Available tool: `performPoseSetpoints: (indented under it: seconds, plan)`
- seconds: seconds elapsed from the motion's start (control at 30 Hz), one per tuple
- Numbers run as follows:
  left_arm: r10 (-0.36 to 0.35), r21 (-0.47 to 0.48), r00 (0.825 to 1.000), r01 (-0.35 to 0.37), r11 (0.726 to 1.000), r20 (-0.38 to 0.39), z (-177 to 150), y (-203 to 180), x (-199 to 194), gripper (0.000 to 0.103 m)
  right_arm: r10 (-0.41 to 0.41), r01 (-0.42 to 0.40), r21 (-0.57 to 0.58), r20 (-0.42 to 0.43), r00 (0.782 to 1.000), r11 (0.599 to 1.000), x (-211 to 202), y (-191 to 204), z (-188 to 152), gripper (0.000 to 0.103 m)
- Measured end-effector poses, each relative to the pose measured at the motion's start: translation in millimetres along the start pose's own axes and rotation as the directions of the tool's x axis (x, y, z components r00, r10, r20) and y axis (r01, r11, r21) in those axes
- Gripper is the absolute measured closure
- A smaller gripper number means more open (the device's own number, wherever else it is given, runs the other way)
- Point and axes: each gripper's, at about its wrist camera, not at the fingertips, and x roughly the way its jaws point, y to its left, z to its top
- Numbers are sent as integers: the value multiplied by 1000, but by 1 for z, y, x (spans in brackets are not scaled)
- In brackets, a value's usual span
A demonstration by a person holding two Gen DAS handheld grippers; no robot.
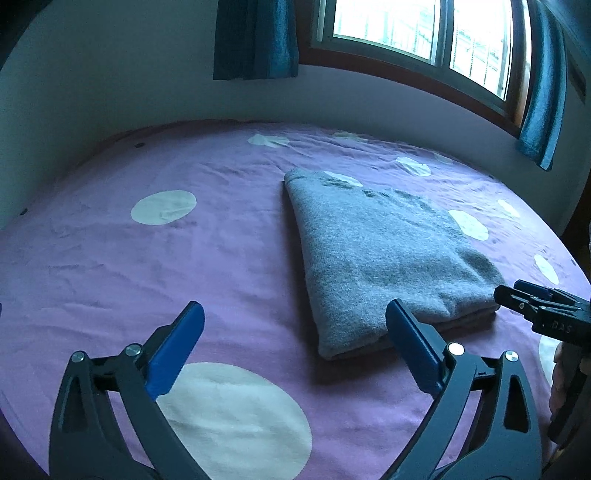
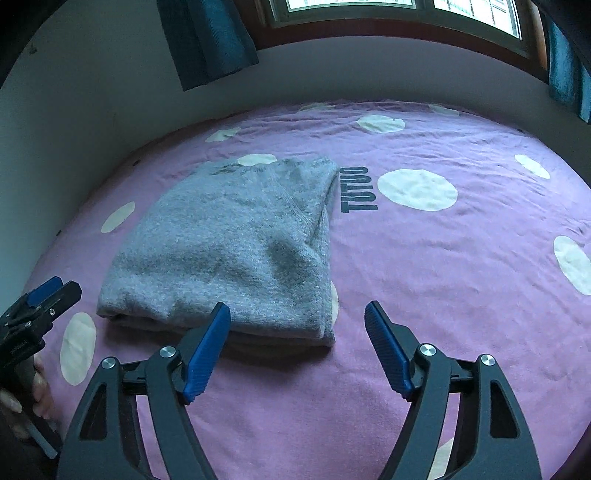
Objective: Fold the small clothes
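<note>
Dim, blue-tinted room, daylight admitted through the overexposed wood-framed window [image 1: 424, 33], soft shadows cast, heavy fisheye curvature, corners darkened, focus sharp.

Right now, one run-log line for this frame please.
grey garment: folded, on bed | left gripper: open, empty | right gripper: open, empty

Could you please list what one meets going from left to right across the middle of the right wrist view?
The left gripper at the edge → folded grey garment → printed word TUTUO → large white dot on the purple sheet.
</note>
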Motion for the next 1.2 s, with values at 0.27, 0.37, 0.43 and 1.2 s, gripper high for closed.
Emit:
performPoseSetpoints:
  seconds: [0.27,0.37,0.43,1.2]
  plan:
    - [19,7,1000,-19,1000,-4,0,-3,0,4,-16,16,18,12,1000,1000,0,-4,0,28]
    - [21,7,1000,-21,1000,1,-1,-3,0,3,-17,17,16,13,1000,1000,0,-5,1,28]
    - [27,10,1000,-27,1000,-2,-1,-4,1,3,-19,18,12,13,1000,1000,1,-5,1,28]
    - [58,-36,998,-59,998,-14,1,3,0,3,-36,36,9,13,999,999,3,0,-4,24]
